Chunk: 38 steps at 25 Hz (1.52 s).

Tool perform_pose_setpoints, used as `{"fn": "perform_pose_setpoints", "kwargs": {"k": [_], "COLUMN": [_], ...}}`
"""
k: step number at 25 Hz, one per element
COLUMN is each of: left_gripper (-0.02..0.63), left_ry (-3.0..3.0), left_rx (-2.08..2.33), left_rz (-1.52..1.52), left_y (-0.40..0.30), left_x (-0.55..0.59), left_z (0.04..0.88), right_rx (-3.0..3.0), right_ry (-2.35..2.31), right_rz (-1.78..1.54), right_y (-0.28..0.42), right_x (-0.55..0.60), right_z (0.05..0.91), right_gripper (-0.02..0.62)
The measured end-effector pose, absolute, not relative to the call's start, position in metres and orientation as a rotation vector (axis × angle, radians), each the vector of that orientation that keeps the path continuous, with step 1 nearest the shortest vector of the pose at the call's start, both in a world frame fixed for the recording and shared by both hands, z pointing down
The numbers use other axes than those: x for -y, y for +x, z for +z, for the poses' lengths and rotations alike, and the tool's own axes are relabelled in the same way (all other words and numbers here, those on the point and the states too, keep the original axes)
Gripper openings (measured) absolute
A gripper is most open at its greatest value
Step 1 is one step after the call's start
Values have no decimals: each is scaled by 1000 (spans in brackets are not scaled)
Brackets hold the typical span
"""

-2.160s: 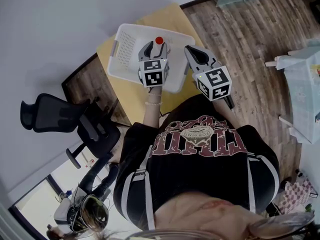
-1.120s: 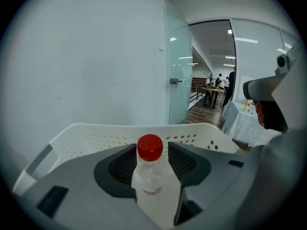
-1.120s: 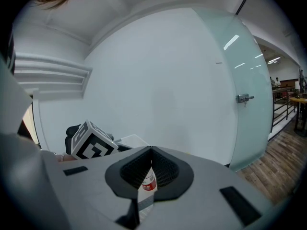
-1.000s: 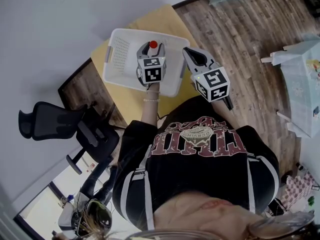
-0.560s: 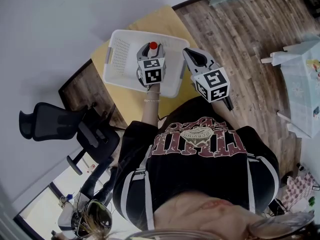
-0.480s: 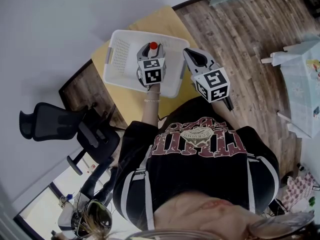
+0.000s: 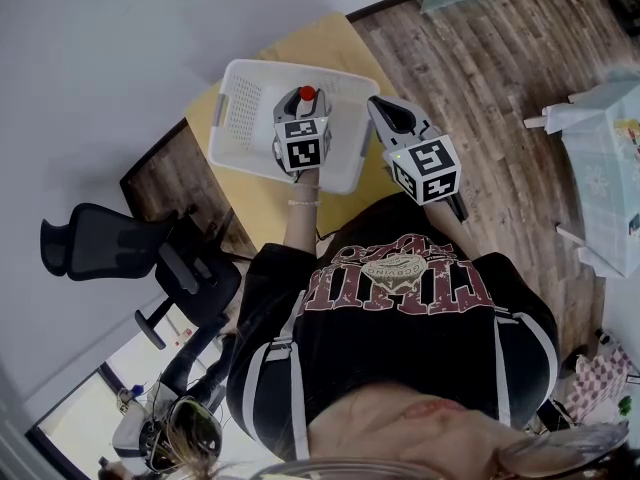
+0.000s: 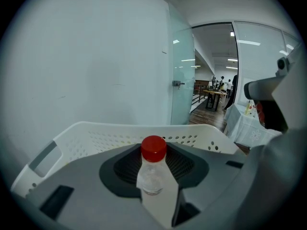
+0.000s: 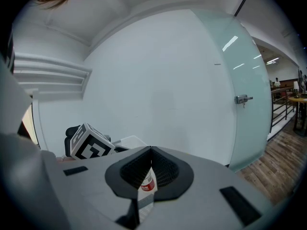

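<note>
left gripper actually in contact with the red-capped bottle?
Touching. In the left gripper view, the left gripper clamps the bottle between both jaws, no gap.

The basket wall (image 8: 96, 138) rises ahead of the left claw (image 7: 305, 96); overhead is open.

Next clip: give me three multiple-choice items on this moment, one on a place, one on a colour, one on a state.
1. Where is the bottle?
A. in a sink
B. in the left gripper, at the white basket
C. on a stove

2. What colour is the bottle's cap?
A. blue
B. green
C. red

3. How do the left gripper's jaws stand?
A. closed on the bottle
B. wide apart and empty
C. closed on a cloth

Answers: 1 B, the head view shows the gripper and bottle within the basket's outline. 2 C, the head view and the left gripper view both show a red cap. 3 A, the left gripper view shows the jaws against the bottle's sides.
</note>
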<state>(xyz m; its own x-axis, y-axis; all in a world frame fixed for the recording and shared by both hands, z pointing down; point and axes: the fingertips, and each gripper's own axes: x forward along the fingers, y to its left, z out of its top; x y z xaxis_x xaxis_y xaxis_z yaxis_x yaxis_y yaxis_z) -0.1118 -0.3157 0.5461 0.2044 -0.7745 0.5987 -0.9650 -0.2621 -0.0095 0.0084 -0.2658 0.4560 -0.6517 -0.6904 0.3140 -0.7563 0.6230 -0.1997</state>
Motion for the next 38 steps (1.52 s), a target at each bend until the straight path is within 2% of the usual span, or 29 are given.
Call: {"fn": "perform_pose_setpoints", "kwargs": {"k": [38], "left_gripper": [198], "left_ry": [2123], "left_rx": [1763], "left_rz": [596], "left_y": [-132], "left_x": [272], "left_z": [473], "right_rx": [2751], "right_ry": [1014], "right_rz": [441], "right_y": [-18], "right_x": [234], "right_z": [444], "right_gripper": [18]}}
